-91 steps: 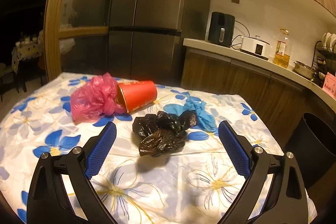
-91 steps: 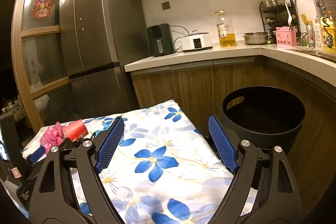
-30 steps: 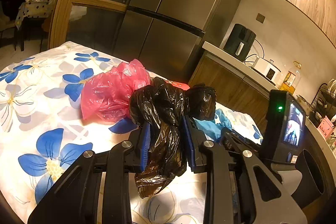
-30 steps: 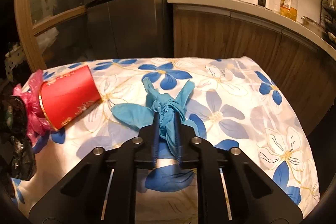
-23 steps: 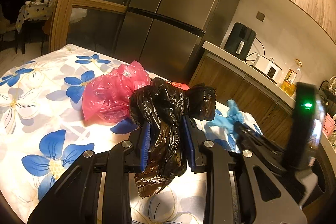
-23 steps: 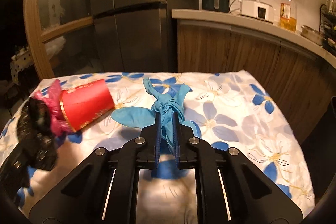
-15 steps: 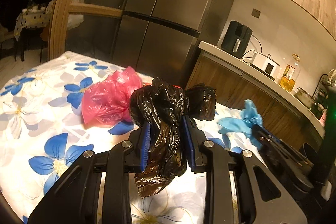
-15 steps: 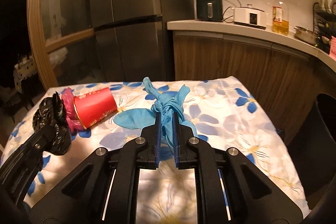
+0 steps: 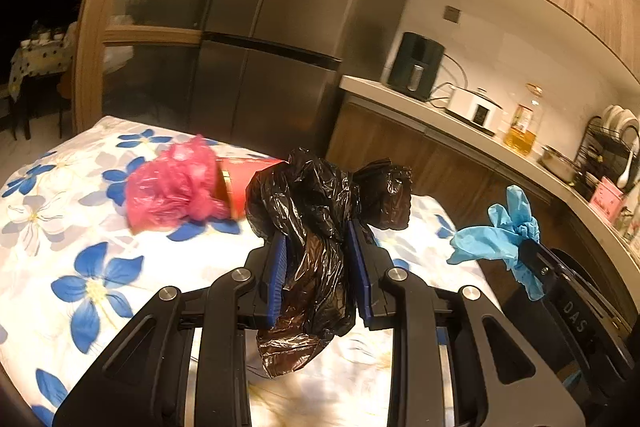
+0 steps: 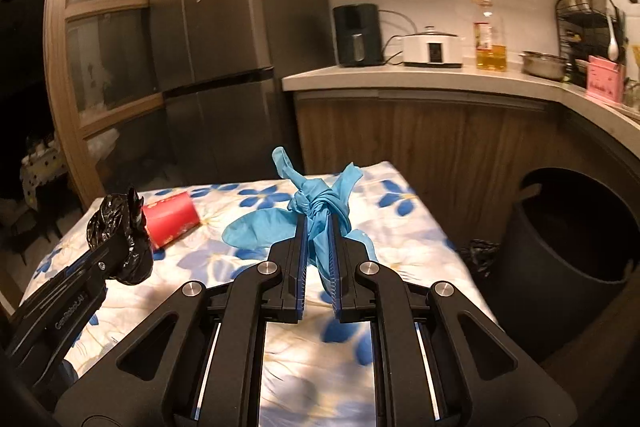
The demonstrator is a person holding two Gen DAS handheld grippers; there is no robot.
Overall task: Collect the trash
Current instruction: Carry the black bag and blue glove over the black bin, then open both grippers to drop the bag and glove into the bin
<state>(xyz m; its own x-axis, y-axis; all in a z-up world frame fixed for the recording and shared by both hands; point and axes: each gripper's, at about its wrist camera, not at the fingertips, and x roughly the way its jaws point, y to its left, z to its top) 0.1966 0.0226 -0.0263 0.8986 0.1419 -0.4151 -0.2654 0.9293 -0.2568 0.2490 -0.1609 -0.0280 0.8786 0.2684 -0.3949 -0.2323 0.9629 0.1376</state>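
1. Holding a crumpled black bag (image 9: 320, 223), the left gripper (image 9: 320, 267) pinches it above the desk (image 9: 80, 247); thin film could slide out of the pads.
2. The right gripper (image 10: 318, 251), nearly closed, clamps a knotted blue glove (image 10: 316, 211) just left of the bin (image 10: 576, 227); its loose tails may snag the bin rim.
3. Left of the bin on the desk, a red cup (image 10: 170, 219) and pink bag (image 9: 172, 187) wait; either could roll off if bumped.

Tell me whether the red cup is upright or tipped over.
Tipped over. The red cup lies on its side on the table, its rim against the pink bag.
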